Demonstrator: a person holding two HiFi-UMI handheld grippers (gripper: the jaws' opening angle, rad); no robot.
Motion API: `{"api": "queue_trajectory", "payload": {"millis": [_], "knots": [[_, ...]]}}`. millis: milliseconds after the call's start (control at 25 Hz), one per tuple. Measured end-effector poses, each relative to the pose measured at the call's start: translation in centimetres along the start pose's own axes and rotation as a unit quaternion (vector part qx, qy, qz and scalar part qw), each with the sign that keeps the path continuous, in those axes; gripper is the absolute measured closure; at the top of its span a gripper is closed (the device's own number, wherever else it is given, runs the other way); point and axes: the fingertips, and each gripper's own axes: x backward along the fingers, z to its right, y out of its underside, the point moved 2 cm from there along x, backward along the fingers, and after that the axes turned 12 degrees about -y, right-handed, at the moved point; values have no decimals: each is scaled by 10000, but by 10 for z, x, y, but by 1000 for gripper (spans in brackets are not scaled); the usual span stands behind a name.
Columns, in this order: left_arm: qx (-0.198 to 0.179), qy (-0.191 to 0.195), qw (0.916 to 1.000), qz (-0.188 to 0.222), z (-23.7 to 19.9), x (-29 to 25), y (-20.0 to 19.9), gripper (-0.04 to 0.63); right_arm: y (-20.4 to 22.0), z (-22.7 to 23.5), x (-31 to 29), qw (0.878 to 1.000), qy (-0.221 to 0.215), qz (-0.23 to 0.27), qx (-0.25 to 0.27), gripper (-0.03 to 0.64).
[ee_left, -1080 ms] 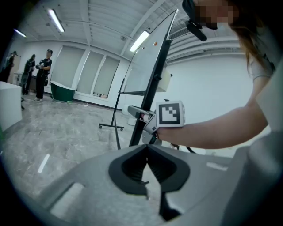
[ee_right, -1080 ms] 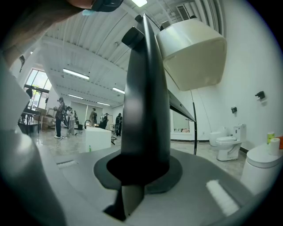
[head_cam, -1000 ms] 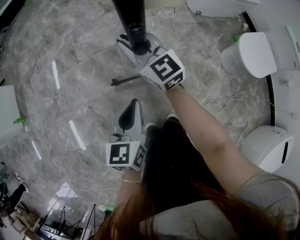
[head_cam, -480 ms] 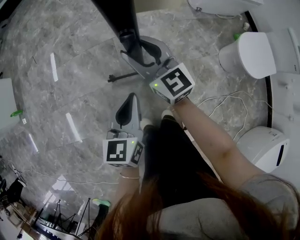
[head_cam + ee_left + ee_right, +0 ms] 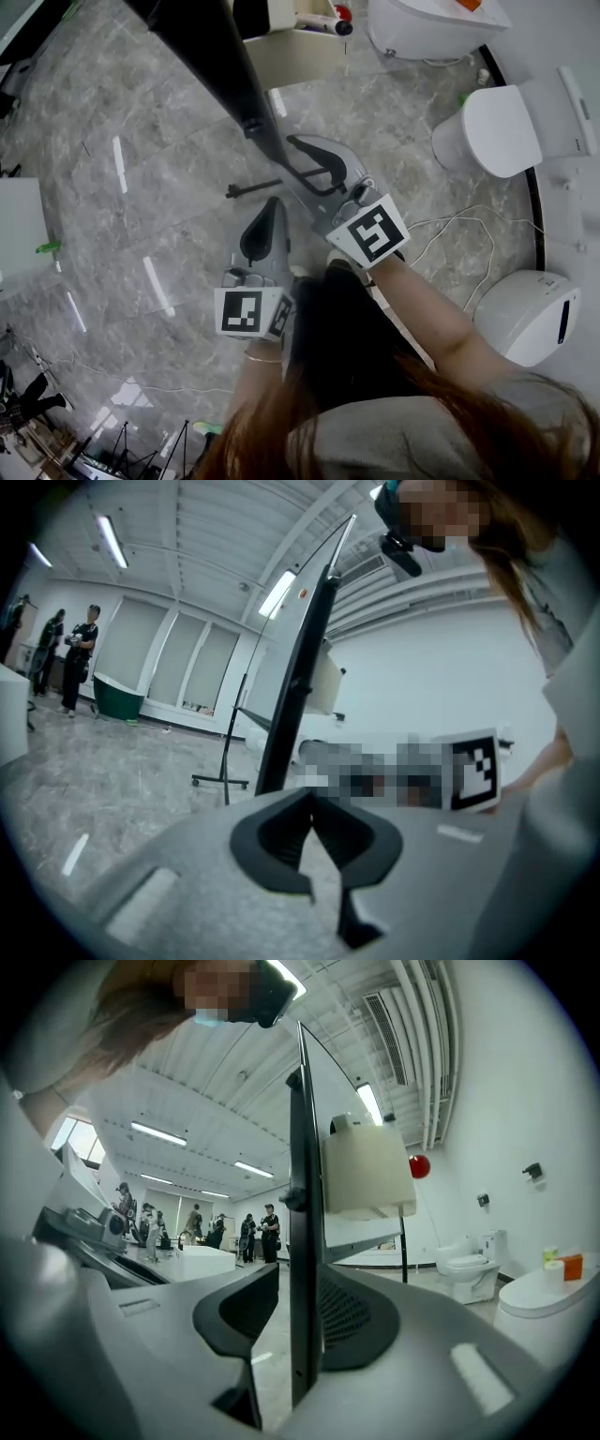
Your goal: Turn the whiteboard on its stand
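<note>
The whiteboard [image 5: 202, 47] shows edge-on as a long dark bar that runs from the top left toward me. My right gripper [image 5: 286, 155] straddles the bar's lower end. In the right gripper view the dark frame [image 5: 302, 1147] stands upright between the jaws of the right gripper [image 5: 300, 1279]. The right pad lies against the frame and a thin gap shows at the left pad. These jaws have just been closing, with the frame between them. My left gripper [image 5: 270, 206] hangs shut and empty just left of the board's edge [image 5: 300, 667]. In its own view, the pads of the left gripper [image 5: 311, 803] meet at the tips.
A beige box [image 5: 300, 37] with markers hangs on the board. White toilets [image 5: 502, 108] [image 5: 530, 300] stand at the right, with a thin cable [image 5: 459, 211] on the marble floor. A black stand foot [image 5: 251, 187] lies beyond the grippers. People [image 5: 80, 658] stand far off.
My right gripper has come off the post and moved down and right, toward me, with wider jaws now around the board's edge. The board's edge has swung. The left gripper has risen slightly.
</note>
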Motion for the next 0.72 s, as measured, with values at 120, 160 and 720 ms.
{"api": "queue_trajectory", "payload": {"millis": [120,160,720], "knots": [[-117,39,9998,159,5,8,-17,595,-26,-12,9,9998,-10,99,190,540],[-149,54,9997,208,6,11,-23,595,-33,-16,11,9997,-26,101,237,540],[-310,219,9940,1024,29,63,-121,595,-129,-77,29,9966,-436,380,580,623]]}}
